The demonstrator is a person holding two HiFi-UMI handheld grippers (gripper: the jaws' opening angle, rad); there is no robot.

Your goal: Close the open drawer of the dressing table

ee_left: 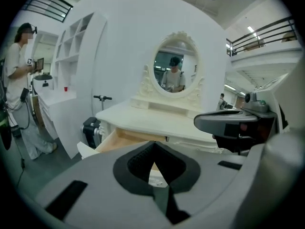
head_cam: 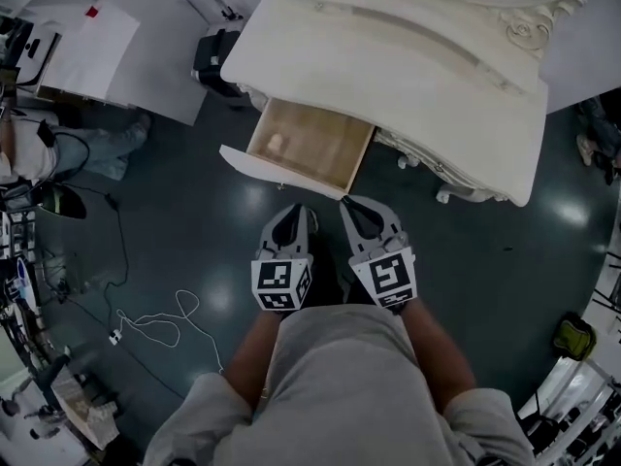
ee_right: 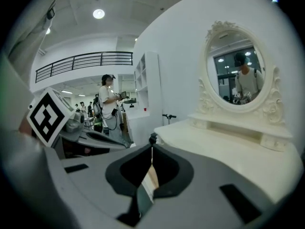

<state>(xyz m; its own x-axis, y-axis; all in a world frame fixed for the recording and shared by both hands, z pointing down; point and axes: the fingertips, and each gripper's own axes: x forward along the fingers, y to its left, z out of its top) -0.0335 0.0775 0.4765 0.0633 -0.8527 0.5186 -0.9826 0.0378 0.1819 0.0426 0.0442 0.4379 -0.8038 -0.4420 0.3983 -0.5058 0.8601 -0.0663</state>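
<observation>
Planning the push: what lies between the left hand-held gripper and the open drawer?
Only bare floor, seen in the head view, separates the left hand-held gripper from the drawer.

Your table looks smooth and cream-painted; its drawer shows bare matt wood inside. The floor is dark and glossy. Your left gripper and right gripper are matt grey plastic.

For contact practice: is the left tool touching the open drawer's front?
Apart. Head view shows dark floor between left tool and drawer front.
</observation>
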